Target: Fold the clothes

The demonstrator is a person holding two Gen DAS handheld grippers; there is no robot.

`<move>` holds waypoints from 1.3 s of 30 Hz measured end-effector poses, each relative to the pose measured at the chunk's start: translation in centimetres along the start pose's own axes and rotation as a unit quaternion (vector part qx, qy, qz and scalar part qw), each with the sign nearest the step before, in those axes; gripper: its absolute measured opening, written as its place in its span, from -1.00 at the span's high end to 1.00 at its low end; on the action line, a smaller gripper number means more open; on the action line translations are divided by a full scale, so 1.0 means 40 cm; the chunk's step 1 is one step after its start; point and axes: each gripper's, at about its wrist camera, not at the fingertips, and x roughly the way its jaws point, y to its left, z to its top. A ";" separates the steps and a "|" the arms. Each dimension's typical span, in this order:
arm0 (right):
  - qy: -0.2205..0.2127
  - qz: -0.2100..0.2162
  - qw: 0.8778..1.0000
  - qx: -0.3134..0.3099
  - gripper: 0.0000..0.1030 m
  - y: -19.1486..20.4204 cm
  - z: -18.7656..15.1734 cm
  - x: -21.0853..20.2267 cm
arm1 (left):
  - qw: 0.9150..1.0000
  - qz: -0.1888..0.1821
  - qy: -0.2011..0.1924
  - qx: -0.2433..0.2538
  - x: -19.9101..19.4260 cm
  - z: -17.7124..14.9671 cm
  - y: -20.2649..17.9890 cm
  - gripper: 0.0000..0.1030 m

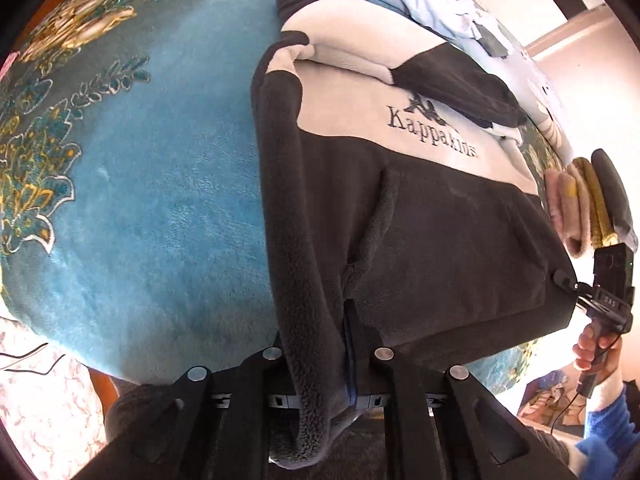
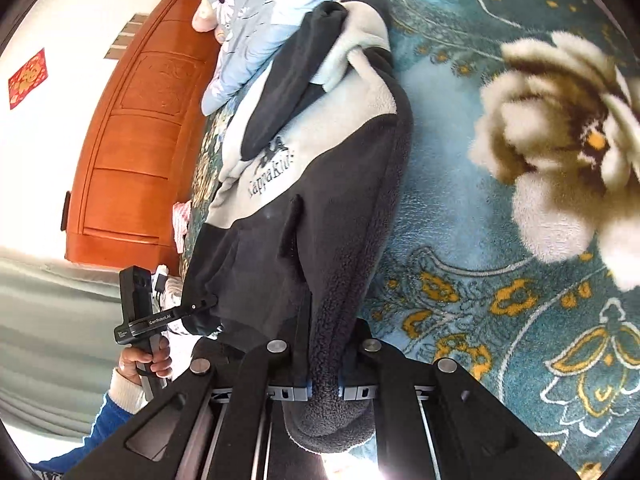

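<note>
On our left, the left gripper (image 1: 324, 364) is closed nearly all the way on a thick fold of the fleece hoodie (image 1: 420, 216), pinching its dark hem corner so that a roll of fleece hangs down between the fingers toward the camera. From that grip the hoodie runs away from us across the teal floral blanket (image 1: 160, 200), dark lower half nearest, pale chest band with the stitched lettering (image 1: 432, 130) farther off, and a dark sleeve (image 1: 456, 88) folded across the top. Beyond it lies a heap of light blue bedding (image 1: 436, 4), and near the hoodie's right edge we see a small stack of folded clothes (image 1: 580, 208).

At the right, the right gripper (image 2: 325, 356) is likewise clamped on the opposite hem corner, jaws narrowed onto a bunched wad of dark fleece. In its view the hoodie stretches ahead and leftward, with the blanket spread to the right and an orange wooden headboard (image 2: 136, 152) on the left.
</note>
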 end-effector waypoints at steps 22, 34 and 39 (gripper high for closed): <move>-0.103 0.066 0.991 0.050 0.84 0.025 0.509 -0.036 | 0.927 -0.218 -0.119 -0.282 -0.061 0.502 0.217 0.80; -0.142 0.031 0.987 0.072 0.10 -0.025 0.570 -0.048 | 0.889 -0.330 -0.156 -0.277 -0.072 0.551 0.263 -0.40; -0.159 -0.016 0.984 0.074 0.10 -0.069 0.530 -0.094 | 0.938 -0.208 -0.186 -0.208 -0.104 0.539 0.267 -0.41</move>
